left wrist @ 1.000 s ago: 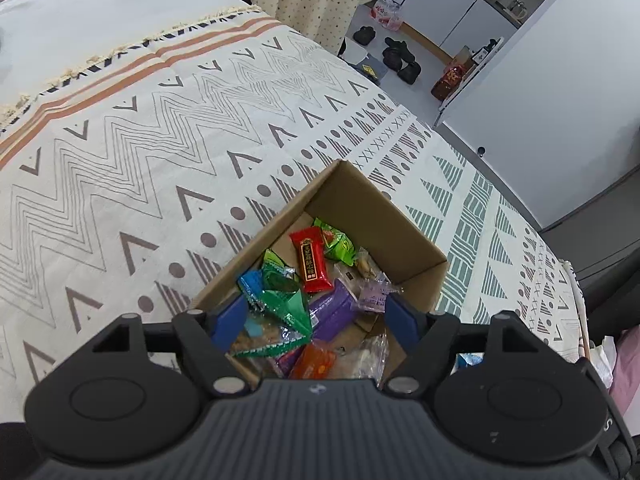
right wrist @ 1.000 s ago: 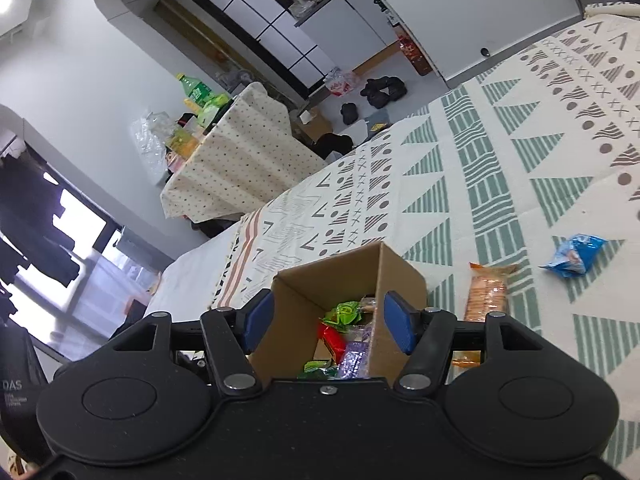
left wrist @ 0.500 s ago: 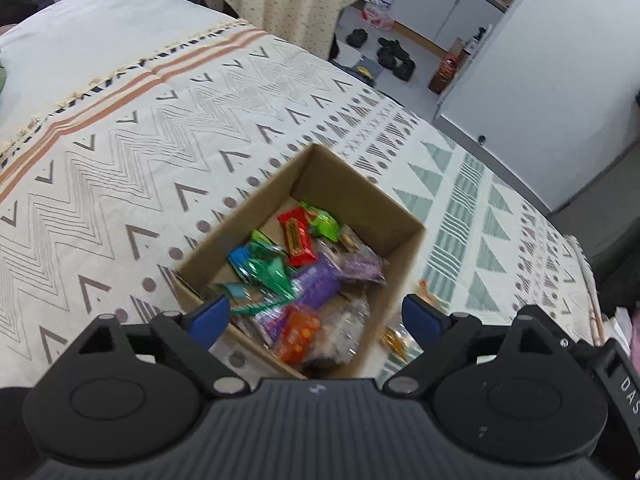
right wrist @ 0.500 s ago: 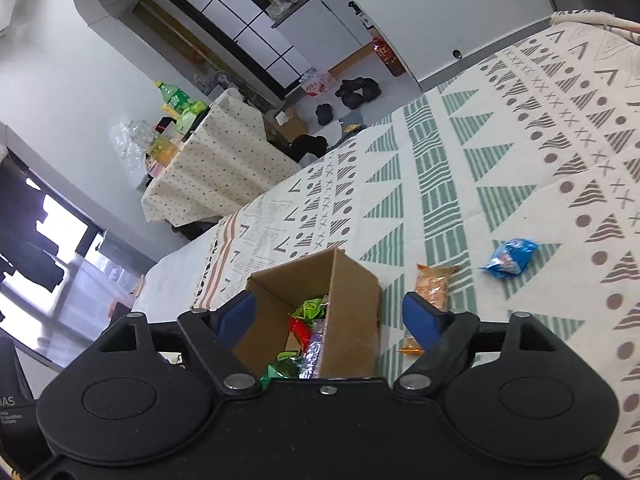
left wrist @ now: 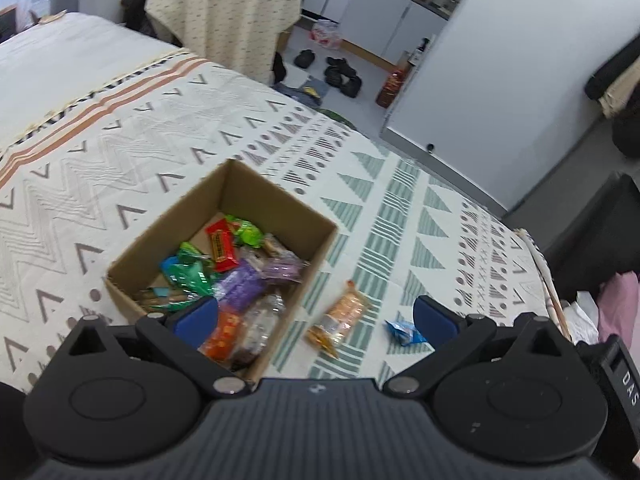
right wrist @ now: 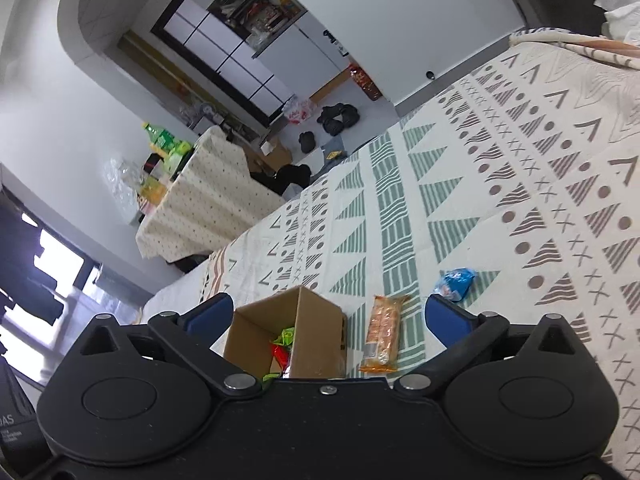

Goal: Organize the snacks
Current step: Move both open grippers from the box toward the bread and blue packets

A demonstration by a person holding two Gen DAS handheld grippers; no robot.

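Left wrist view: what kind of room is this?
Likely a small lived-in flat: a bed with a patterned bedspread serves as the work surface, shoes lie on the floor, and white cabinets with cluttered shelves stand behind a cloth-covered table.

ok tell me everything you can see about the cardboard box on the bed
The cardboard box is plain brown corrugated card, open-topped with no flaps showing, standing upright on the patterned bedspread. It is partly filled with a loose heap of wrapped snacks in red, green, purple, orange and blue. An orange cracker pack lies on the cloth just beside it, apart from its wall. Neither pair of jaws touches the box.
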